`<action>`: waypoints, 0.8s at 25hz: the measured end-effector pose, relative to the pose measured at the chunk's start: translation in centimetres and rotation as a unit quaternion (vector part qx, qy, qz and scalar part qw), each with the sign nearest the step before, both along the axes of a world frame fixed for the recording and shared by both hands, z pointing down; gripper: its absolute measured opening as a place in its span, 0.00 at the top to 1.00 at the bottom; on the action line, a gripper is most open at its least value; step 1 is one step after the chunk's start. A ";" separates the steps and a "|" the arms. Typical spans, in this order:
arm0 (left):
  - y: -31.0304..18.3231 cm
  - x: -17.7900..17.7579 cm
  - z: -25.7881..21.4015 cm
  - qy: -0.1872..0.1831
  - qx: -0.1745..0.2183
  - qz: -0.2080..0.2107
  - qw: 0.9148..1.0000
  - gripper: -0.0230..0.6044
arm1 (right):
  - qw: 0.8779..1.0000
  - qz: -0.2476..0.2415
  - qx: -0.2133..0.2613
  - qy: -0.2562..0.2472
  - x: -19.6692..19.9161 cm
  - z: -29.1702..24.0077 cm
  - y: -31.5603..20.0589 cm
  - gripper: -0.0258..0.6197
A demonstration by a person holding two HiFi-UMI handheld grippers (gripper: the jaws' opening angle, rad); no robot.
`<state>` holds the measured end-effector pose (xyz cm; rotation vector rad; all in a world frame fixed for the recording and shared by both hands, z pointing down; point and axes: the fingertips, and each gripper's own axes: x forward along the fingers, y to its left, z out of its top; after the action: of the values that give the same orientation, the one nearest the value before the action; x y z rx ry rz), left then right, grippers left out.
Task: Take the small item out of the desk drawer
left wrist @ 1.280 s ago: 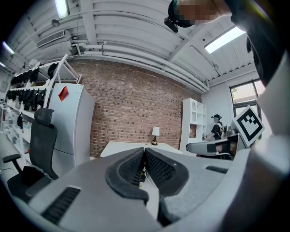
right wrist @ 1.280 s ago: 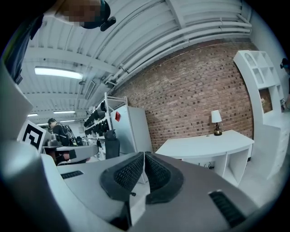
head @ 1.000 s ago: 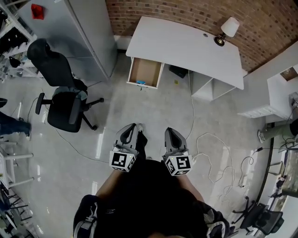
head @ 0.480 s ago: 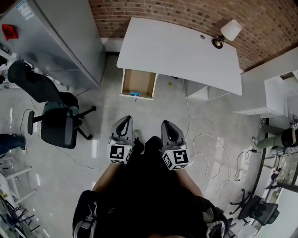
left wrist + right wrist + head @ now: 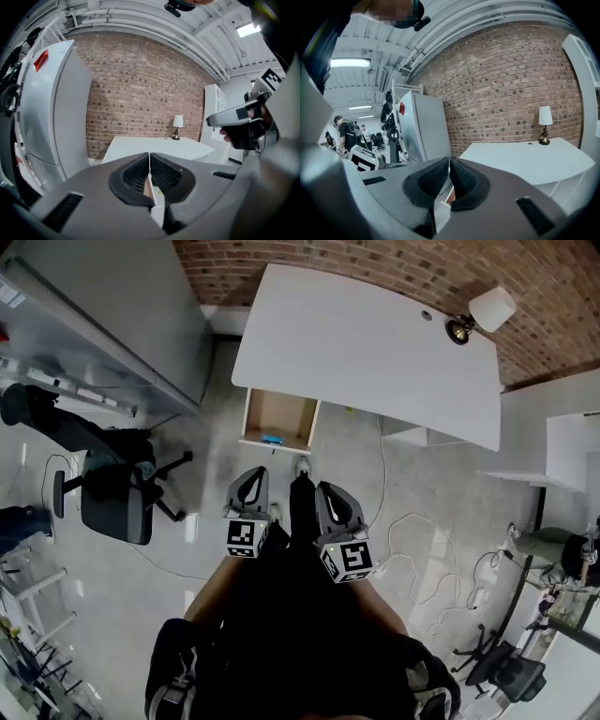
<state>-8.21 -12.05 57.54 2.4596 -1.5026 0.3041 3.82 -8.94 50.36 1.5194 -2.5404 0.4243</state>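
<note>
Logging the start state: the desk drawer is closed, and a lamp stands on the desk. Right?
Not quite. The head view shows the drawer pulled open below the desk. The lamp does stand on the desk.

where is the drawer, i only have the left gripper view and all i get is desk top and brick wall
Observer: The head view shows the drawer pulled open under the left end of the desk.
Operator: anything in it
Observer: Yes, a small blue item lies at the drawer's front edge.
Operator: is the right gripper carrying something
Observer: No. In the right gripper view, the right gripper has its jaws together with nothing between them.
Operator: anything on the floor in the way
Observer: A black office chair stands left of the drawer, not between the person and it.
</note>
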 end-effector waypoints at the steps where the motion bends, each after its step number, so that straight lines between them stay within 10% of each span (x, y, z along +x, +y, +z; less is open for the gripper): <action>1: -1.2 0.3 1.1 -0.003 -0.011 -0.001 1.000 0.95 | 1.000 -0.002 -0.003 -0.001 0.3 0.3 -1.1 0.91; 8: -6.6 0.5 13.0 -0.042 -0.113 -0.013 0.993 0.92 | 0.999 -0.012 -0.040 -0.007 1.5 3.4 -7.2 0.91; 12: -9.0 1.2 19.2 -0.050 -0.176 -0.024 0.983 0.68 | 0.998 -0.013 -0.055 -0.006 2.6 4.9 -10.2 0.91; 20: -11.0 1.4 31.3 -0.071 -0.316 -0.026 0.946 0.55 | 0.995 -0.026 -0.097 -0.014 2.5 9.0 -13.7 0.91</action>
<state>-6.78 -23.02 88.81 1.9137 -1.2557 0.8248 6.30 -22.68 59.37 1.3848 -2.4699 0.6684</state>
